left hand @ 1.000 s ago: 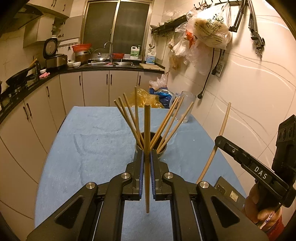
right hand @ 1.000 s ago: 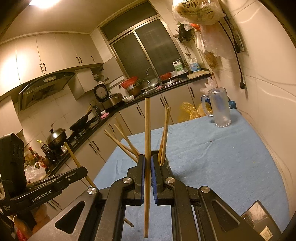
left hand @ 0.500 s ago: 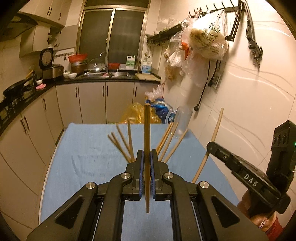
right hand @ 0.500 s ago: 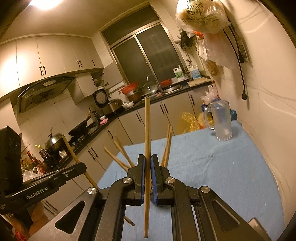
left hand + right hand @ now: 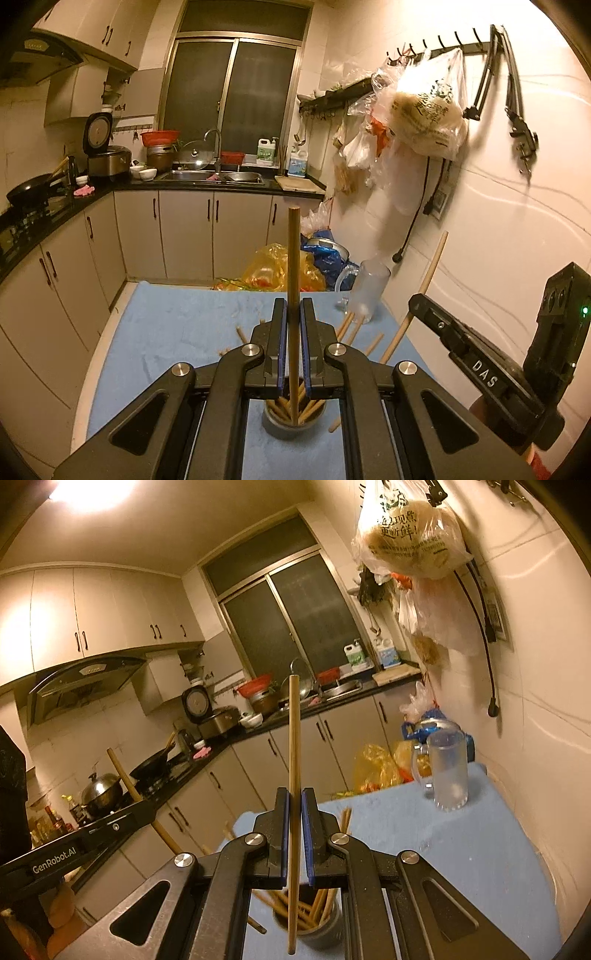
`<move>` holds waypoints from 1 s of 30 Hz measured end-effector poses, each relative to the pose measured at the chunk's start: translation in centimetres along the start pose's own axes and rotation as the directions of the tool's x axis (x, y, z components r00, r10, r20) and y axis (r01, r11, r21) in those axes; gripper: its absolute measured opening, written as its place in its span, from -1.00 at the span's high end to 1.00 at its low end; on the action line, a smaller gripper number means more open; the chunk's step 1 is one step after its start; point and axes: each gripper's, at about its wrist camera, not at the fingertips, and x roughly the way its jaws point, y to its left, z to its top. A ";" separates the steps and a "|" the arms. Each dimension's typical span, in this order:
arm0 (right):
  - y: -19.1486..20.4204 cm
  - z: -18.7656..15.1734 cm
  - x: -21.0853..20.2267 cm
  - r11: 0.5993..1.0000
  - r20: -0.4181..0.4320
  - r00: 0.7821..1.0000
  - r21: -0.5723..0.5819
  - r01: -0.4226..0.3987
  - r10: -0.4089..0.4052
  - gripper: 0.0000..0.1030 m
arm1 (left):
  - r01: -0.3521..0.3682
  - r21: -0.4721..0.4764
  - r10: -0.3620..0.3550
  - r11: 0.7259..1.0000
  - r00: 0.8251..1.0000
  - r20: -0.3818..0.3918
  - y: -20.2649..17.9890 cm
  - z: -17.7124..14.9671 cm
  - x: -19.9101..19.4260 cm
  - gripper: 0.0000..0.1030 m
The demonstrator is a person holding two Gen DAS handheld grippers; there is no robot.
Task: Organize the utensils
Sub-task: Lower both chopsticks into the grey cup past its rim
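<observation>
My left gripper [image 5: 293, 308] is shut on one wooden chopstick [image 5: 294, 258] that stands upright, its lower tip over a grey holder [image 5: 291, 424] full of several chopsticks. That holder sits on the blue cloth below the fingers. My right gripper [image 5: 293, 794] is shut on a second upright chopstick [image 5: 293, 738], whose lower end hangs beside the same holder [image 5: 308, 928]. In the left wrist view the right gripper [image 5: 419, 304] comes in from the right with its slanted chopstick [image 5: 430, 273]. The left gripper [image 5: 147, 812] shows at the left edge of the right wrist view.
A frosted glass mug [image 5: 447, 771] stands on the blue cloth [image 5: 461, 849] near the tiled wall. Plastic bags [image 5: 280, 269] lie beyond the table's far edge. Bags hang from wall hooks [image 5: 424, 107]. Cabinets and a counter with a sink [image 5: 214, 177] run along the back and left.
Both grippers have risen and drawn back with their chopsticks. The holder, earlier ahead of the fingers, now lies below them, and more of the kitchen wall shows.
</observation>
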 end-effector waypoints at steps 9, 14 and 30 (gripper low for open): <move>0.6 -1.0 3.7 0.997 0.008 0.999 -0.065 0.046 -0.046 0.86 | 0.015 -0.047 -0.017 0.999 0.999 -0.047 1.3 -1.9 4.2 0.88; 0.5 -2.9 5.3 0.994 -0.025 0.998 -0.096 0.057 -0.060 0.86 | 0.012 -0.042 -0.016 0.999 0.997 -0.079 1.8 -3.7 5.9 0.88; -0.3 -7.0 6.3 0.988 -0.108 0.991 -0.144 0.063 -0.079 0.86 | -0.017 -0.021 0.014 1.000 0.991 -0.132 2.9 -7.8 7.5 0.87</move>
